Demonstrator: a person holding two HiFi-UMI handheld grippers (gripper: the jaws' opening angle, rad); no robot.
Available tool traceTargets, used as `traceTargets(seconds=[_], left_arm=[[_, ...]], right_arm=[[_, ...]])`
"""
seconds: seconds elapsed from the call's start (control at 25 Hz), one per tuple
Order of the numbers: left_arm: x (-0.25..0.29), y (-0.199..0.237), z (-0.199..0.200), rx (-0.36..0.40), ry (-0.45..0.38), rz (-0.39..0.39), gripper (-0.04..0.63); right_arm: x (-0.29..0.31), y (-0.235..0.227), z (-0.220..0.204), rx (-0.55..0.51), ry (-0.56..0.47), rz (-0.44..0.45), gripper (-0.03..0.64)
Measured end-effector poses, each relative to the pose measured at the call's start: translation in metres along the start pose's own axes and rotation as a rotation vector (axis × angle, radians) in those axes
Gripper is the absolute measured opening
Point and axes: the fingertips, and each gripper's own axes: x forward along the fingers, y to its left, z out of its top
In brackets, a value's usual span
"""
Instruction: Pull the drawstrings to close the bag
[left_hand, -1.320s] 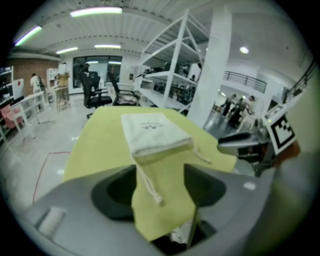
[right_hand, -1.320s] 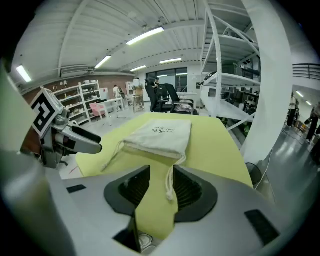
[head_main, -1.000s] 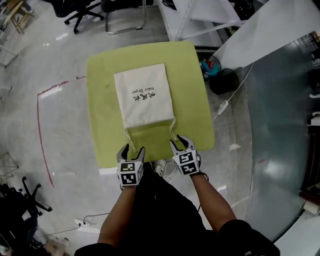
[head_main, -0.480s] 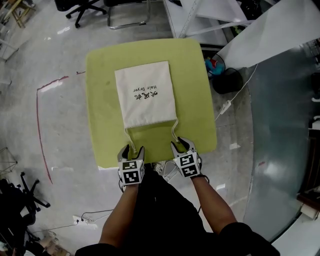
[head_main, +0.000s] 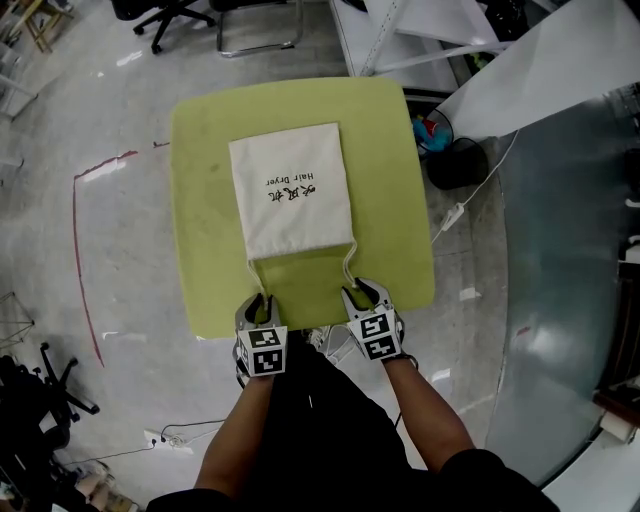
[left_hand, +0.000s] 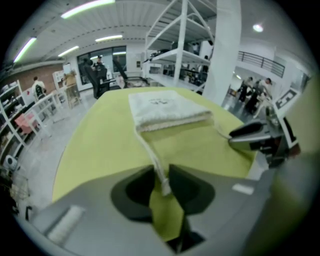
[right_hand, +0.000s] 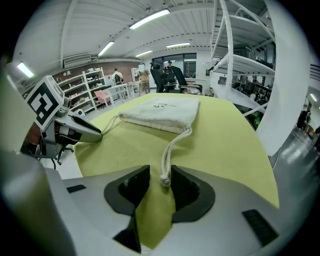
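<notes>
Our left gripper (left_hand: 161, 175) has just been closing its jaws, and they now stand narrow on the left drawstring (left_hand: 151, 155). The cord runs down between the pads, its end poking out just past them, and it fills the gap so that both pads look to be pressing on it. We read that as a grip made.

Our right gripper (right_hand: 160, 175) stands with its jaws partly apart around the right drawstring (right_hand: 169, 150). The knotted end lies between the pads, close against one of them. A slit of green shows beside it, so we judge the cord framed rather than pinched.

The bag (head_main: 292, 190) lies flat in the middle of the green table (head_main: 200, 200). Its mouth faces us, and a drawstring leaves each near corner toward a gripper at the table's near edge. The mouth looks ungathered, so no closing has begun.

For the task, one cord is secured and the other waits. We judge the next need is to close the right jaws on the knot. Then we draw both cords toward us, while watching that the bag does not simply slide along.
</notes>
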Motion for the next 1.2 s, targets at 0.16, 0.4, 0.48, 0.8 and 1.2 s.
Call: traceTargets(seconds=[0.16, 0.4, 0.48, 0.8, 1.2], left_arm=[[-0.001, -0.002, 0.000, -0.027, -0.019, -0.002, 0.031], [-0.009, 0.010, -0.002, -0.039, -0.015, 0.012, 0.023], [-0.014, 0.020, -0.004, -0.010, -0.017, 0.044, 0.023], [-0.033, 0.057, 0.000, 0.088, -0.029, 0.135, 0.023], [-0.078, 0.123, 0.058, 0.182, -0.141, 0.291, 0.023]], right_arm=[[0.000, 0.003, 0.001, -0.023, 0.022, 0.012, 0.041], [-0.005, -0.003, 0.003, 0.005, -0.003, -0.032, 0.034], [-0.012, -0.009, 0.008, 0.007, -0.026, -0.055, 0.034], [-0.042, -0.041, 0.039, -0.008, -0.116, -0.189, 0.034], [-0.096, -0.084, 0.092, 0.053, -0.259, -0.388, 0.034]])
